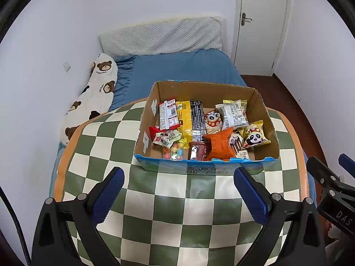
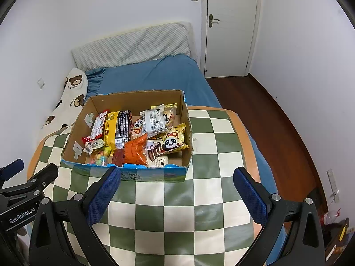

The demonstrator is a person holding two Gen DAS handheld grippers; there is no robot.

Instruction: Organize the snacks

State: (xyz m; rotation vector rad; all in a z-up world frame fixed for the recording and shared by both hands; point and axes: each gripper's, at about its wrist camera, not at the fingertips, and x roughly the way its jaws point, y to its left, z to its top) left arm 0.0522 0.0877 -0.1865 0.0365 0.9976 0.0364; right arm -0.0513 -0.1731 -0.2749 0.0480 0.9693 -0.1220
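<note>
An open cardboard box (image 1: 264, 108) (image 2: 187, 119) stands on a green-and-white checkered cloth (image 1: 173, 199) (image 2: 168, 204). It holds several snack packs: an orange pack (image 1: 219, 147) (image 2: 135, 148), a panda pack (image 1: 255, 136) (image 2: 174, 143), a yellow pack (image 1: 185, 117) (image 2: 111, 128), a black bar (image 1: 197, 116) (image 2: 123, 124), a white pack (image 1: 235, 113) (image 2: 155, 120). My left gripper (image 1: 178, 175) is open and empty, in front of the box. My right gripper (image 2: 176, 175) is open and empty, at the box's near right corner.
The cloth lies on a bed with a blue sheet (image 1: 184, 66) (image 2: 153, 75). A bear-print pillow (image 1: 97, 93) (image 2: 71, 93) lies at the left wall. A white door (image 1: 261, 22) (image 2: 230, 22) and wood floor (image 2: 277, 133) are to the right.
</note>
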